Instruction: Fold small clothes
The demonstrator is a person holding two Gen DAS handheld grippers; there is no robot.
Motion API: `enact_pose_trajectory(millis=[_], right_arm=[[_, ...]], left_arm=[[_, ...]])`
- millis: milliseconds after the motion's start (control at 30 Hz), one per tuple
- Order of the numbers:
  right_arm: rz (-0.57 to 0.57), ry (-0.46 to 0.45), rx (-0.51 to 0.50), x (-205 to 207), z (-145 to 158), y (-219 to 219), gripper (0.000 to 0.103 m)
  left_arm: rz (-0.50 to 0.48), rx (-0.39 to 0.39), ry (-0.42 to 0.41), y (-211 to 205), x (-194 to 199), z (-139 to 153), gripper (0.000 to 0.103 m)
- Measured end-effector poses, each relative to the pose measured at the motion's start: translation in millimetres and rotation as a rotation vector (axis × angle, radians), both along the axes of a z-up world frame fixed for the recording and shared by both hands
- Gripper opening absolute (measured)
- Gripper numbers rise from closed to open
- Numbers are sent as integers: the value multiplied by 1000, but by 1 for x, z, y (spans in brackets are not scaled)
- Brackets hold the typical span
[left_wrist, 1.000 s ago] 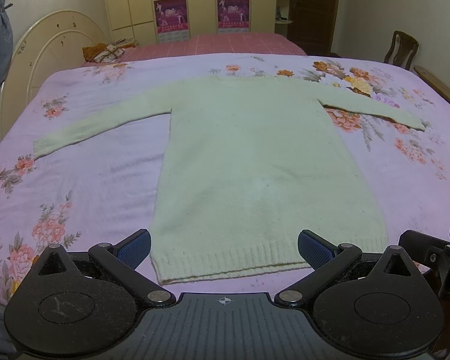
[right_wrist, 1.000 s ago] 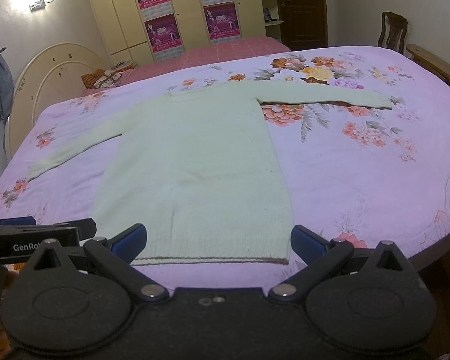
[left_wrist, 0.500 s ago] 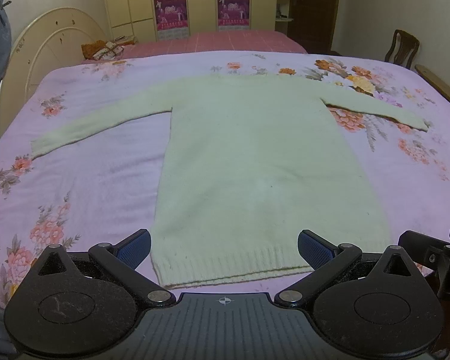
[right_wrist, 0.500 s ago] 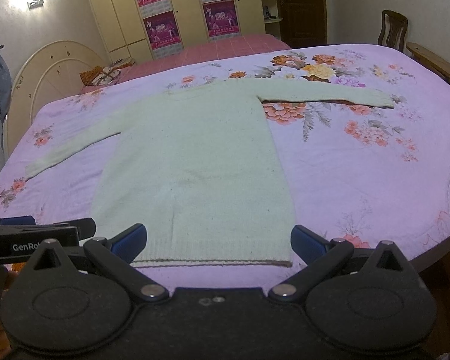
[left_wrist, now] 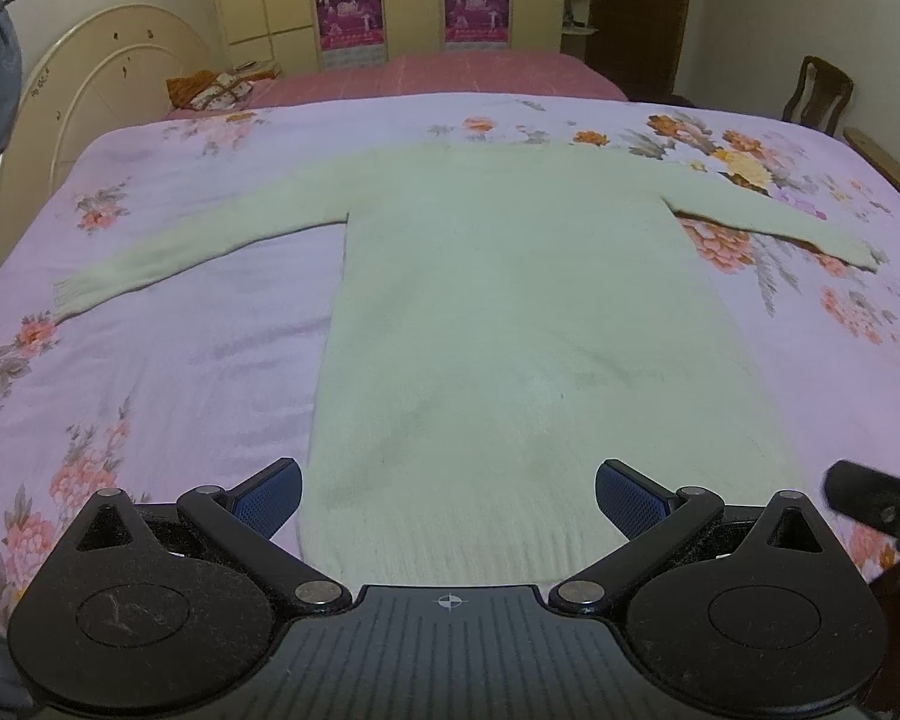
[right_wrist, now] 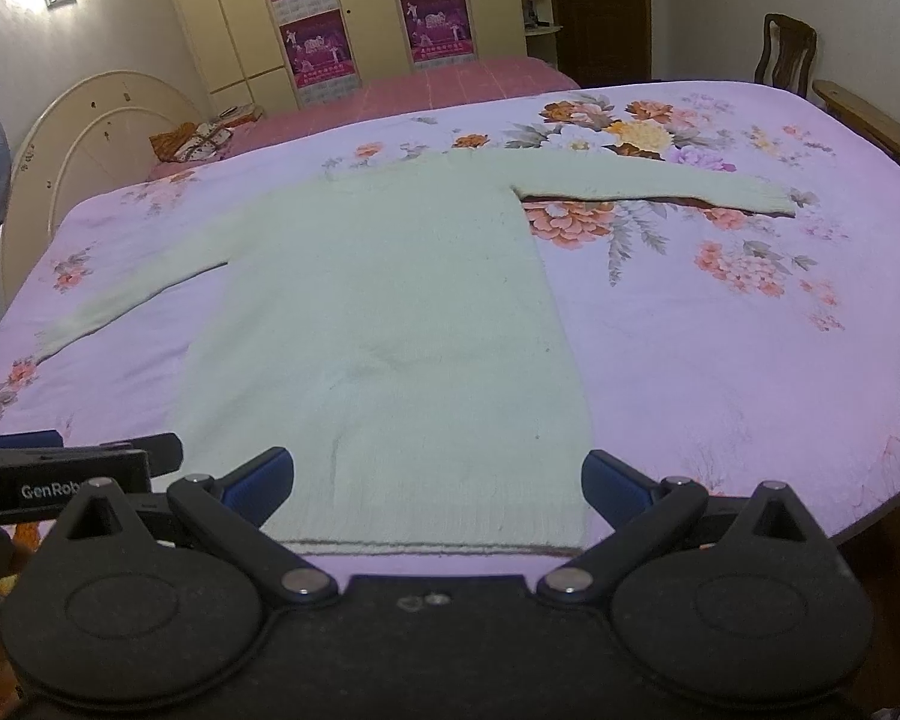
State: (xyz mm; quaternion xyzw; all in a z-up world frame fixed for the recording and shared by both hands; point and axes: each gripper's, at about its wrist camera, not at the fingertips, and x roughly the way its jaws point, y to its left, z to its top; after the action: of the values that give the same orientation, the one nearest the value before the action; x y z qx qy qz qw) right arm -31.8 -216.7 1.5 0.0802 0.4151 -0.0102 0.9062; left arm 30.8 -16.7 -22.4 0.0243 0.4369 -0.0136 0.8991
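The pale green knitted sweater [left_wrist: 510, 324] lay flat on the flowery purple bedsheet [left_wrist: 150, 360], hem between both wide-open, empty jaws. The left gripper [left_wrist: 448, 495] and right gripper [right_wrist: 438, 480] should pinch the hem corners evenly.

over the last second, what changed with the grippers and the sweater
Both grippers eased forward over the sweater's hem: in the left wrist view the hem edge slid under the left gripper, and the right gripper closed in on it too. Nothing was grasped or released. Both stay open, and the sweater lies flat, sleeves spread, on the floral bedspread.
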Motion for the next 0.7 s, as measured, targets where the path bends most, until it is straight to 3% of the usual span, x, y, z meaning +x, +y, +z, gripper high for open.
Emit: enact_pose_trajectory(millis=[167,400,700], right_arm=[[-35,-50,-44,22,0,-22,102],[-155,-93,-56,74,-14,-86,102],[-223,-55,-49,151,-42,-144,100]], left_arm=[[14,-28,2,2,40,-9,103],[14,-35,-22,-13,111,-25,103],[-14,-24,-35,-53,205,-45,103]])
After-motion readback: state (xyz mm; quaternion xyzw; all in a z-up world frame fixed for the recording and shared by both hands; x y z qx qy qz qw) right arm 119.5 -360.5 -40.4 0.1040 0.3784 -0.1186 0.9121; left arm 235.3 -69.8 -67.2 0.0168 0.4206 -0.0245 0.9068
